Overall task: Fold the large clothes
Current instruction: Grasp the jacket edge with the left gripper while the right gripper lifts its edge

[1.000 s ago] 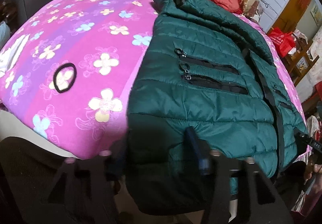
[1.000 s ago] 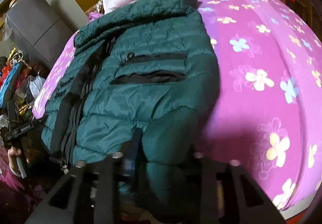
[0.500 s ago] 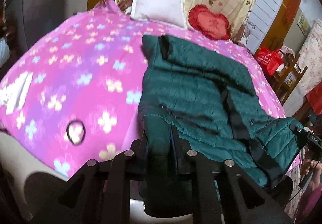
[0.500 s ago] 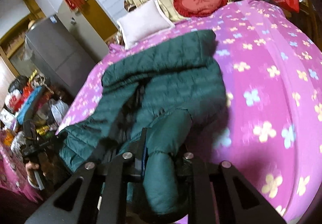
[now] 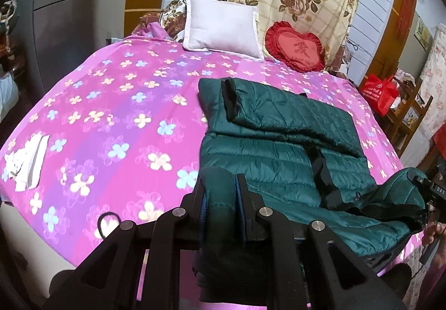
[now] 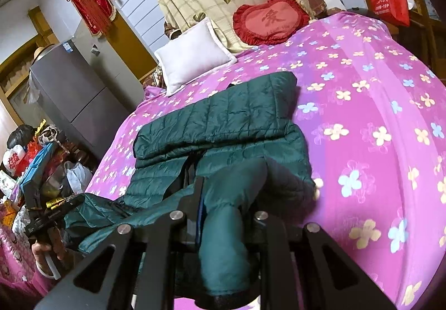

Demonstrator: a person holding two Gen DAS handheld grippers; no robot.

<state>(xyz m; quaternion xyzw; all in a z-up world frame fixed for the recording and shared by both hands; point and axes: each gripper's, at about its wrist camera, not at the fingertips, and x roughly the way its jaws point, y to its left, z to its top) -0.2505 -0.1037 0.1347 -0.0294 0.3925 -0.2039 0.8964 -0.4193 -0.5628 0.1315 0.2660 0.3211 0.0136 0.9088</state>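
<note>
Fingers [image 5: 242, 198] of left gripper [image 5: 220, 200] clamped on green puffer jacket [image 5: 264, 148] hem; right gripper [image 6: 227, 204] likewise pinching a bunched corner. Jacket lies on pink floral bedsheet [image 5: 117, 120], far sleeve folded across. Black hair tie [image 5: 108, 223] and white paper [image 5: 30, 162] only in left view; grey fridge [image 6: 75, 92] only in right. White pillow [image 5: 223, 28], red heart cushion [image 5: 295, 48] at the head.
</note>
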